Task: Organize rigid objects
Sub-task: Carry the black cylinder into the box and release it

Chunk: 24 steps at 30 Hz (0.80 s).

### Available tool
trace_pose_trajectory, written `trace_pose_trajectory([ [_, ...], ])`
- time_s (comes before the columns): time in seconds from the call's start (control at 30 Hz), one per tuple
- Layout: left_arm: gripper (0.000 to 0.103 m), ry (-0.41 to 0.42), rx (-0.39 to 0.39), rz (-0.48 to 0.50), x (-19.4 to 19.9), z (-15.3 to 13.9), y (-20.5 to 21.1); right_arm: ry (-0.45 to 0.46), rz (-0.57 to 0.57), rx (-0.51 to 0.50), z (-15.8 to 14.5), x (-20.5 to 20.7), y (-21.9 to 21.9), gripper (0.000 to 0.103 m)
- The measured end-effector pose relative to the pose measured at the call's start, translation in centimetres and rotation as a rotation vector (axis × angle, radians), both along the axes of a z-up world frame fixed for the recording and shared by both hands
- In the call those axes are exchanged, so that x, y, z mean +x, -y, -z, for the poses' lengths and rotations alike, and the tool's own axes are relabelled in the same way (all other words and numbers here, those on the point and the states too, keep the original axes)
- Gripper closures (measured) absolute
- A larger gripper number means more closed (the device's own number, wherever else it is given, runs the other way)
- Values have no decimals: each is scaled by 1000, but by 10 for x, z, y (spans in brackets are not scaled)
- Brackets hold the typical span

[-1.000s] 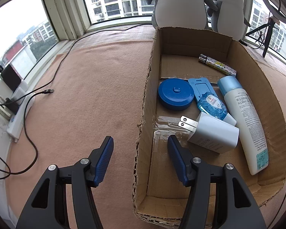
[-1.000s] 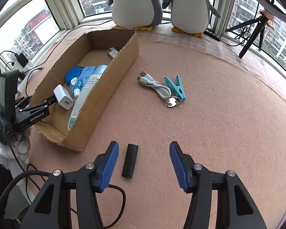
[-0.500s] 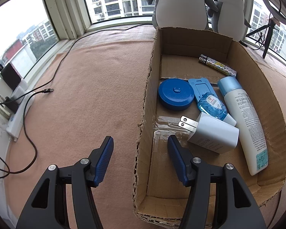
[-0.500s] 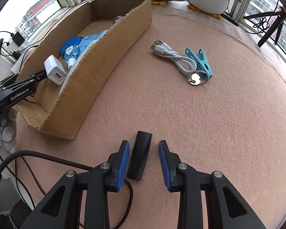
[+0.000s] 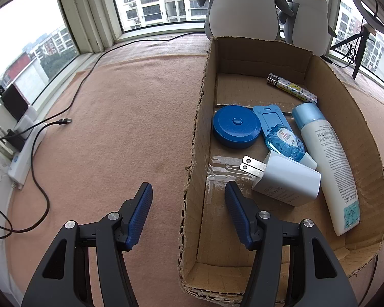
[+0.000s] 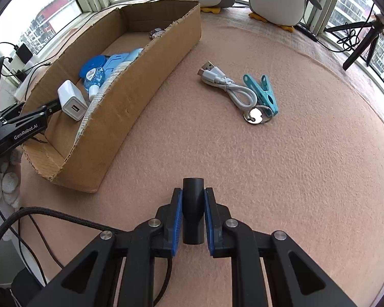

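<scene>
Now right gripper (image 6: 193, 212) level, clamping black cylinder (image 6: 192, 204).

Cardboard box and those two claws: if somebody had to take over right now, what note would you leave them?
Right claw: shut on the black cylinder, just above the pink cloth.
Left claw: open, holding nothing, straddling the near left wall of the cardboard box.
Done, in the box: white charger, blue round case, blue card holder, small blue bottle, white spray bottle, patterned lighter.
Left: put the cylinder in the box, then the white USB cable, teal clothespin and key ring, all lying together on the cloth.
</scene>
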<state>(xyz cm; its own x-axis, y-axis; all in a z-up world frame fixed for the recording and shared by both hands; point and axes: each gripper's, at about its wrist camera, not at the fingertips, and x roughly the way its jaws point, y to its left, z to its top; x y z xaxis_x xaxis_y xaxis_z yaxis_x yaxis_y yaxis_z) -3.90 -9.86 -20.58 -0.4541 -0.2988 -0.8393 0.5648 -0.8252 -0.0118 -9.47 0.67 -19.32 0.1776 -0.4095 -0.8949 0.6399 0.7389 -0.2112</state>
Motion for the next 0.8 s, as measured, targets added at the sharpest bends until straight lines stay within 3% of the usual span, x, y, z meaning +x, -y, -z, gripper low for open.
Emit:
trace_pose_trajectory([
  [0.47,44,-1,0,-5,0,0,0,141,-77,-93,-65,59,9,88],
  [0.8,44,0,-7,-7,-1,0,1,167,-127,-116,-80,89,11,88],
])
